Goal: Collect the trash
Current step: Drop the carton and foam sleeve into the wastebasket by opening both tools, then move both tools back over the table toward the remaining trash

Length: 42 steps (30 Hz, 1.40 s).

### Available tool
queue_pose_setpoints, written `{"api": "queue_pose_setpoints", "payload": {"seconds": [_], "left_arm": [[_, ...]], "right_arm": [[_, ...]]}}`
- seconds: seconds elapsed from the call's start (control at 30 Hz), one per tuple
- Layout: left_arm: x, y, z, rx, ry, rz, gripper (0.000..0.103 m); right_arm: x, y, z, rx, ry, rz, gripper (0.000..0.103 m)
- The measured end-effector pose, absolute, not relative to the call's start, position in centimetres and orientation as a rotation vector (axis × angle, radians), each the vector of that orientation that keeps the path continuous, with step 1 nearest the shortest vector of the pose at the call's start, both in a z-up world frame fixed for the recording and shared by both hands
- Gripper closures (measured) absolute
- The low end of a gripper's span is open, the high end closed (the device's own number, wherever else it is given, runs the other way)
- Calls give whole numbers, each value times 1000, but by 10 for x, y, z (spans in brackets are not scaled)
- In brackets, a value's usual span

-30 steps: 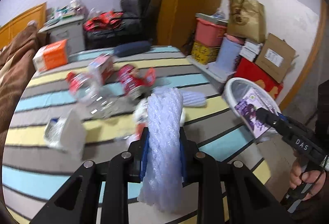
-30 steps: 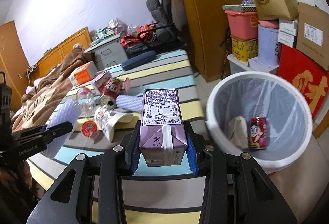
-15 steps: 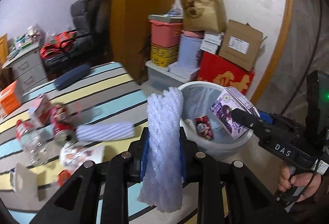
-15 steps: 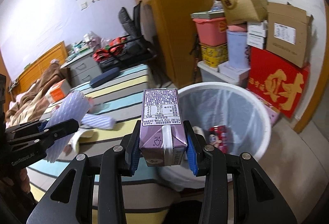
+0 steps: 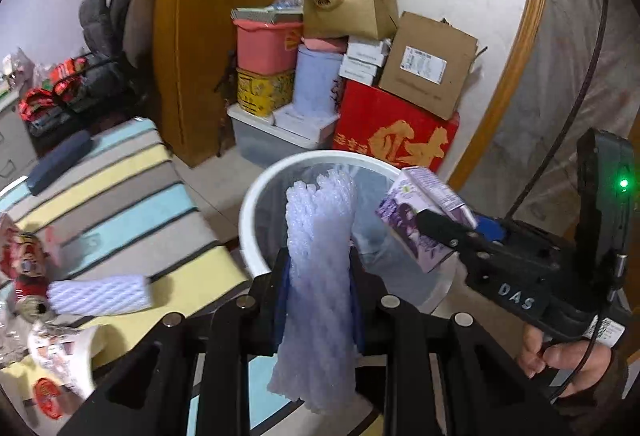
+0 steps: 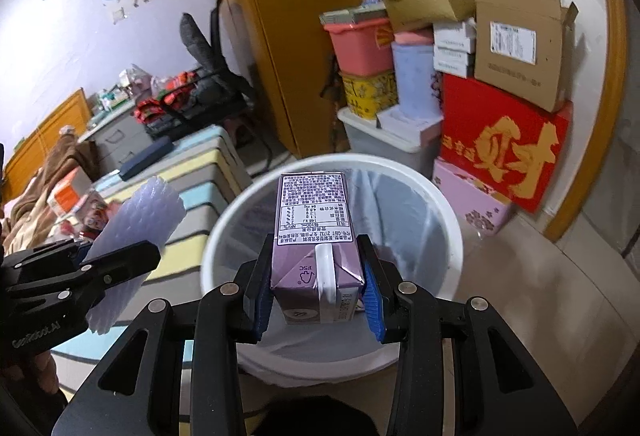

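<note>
My left gripper (image 5: 320, 300) is shut on a white foam net sleeve (image 5: 320, 276), held upright at the near rim of the white trash bin (image 5: 256, 195). My right gripper (image 6: 318, 288) is shut on a purple drink carton (image 6: 314, 228) and holds it above the bin's (image 6: 448, 220) opening. In the left wrist view the carton (image 5: 420, 224) hangs over the bin's right side. In the right wrist view the sleeve (image 6: 136, 220) is left of the bin. The bin's contents are hidden.
The striped bed (image 5: 120, 203) lies left with a second foam sleeve (image 5: 100, 294), a red can (image 5: 24, 268) and a paper cup (image 5: 64, 360). Stacked boxes and tubs (image 6: 500, 139) stand against the wall behind the bin. A wooden wardrobe (image 6: 288, 35) stands behind.
Both grippers have swung right from over the bed toward the bin. The carton now sits over the bin's opening and the sleeve is at its rim. Both grips are unchanged.
</note>
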<state>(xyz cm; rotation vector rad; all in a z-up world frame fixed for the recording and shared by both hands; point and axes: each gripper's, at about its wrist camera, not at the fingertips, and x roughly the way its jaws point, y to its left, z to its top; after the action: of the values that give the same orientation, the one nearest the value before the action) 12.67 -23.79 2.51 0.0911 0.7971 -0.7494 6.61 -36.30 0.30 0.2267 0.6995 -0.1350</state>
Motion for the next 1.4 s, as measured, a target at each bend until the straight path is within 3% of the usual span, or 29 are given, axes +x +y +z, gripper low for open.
{"api": "queue_pose_setpoints", "payload": {"seconds": [0.47, 0.5, 0.53, 0.6, 0.67, 0.8, 1.4], "left_arm": [[142, -274, -2, 143, 853, -734, 74], [143, -275, -2, 141, 855, -737, 67], [142, -274, -3, 140, 852, -735, 52], [141, -273, -2, 134, 842, -732, 42], [143, -271, -1, 126, 847, -734, 42], [143, -266, -1, 126, 846, -715, 41], [124, -197, 23, 67, 764, -603, 40]], "right_arm": [[83, -387, -24, 215, 794, -161, 64], [84, -387, -24, 216, 799, -162, 64], [84, -388, -25, 217, 801, -165, 64], [85, -389, -26, 216, 804, -167, 63], [84, -389, -26, 217, 797, -173, 62], [84, -390, -25, 235, 789, -173, 39], [72, -356, 0, 246, 690, -128, 39]]}}
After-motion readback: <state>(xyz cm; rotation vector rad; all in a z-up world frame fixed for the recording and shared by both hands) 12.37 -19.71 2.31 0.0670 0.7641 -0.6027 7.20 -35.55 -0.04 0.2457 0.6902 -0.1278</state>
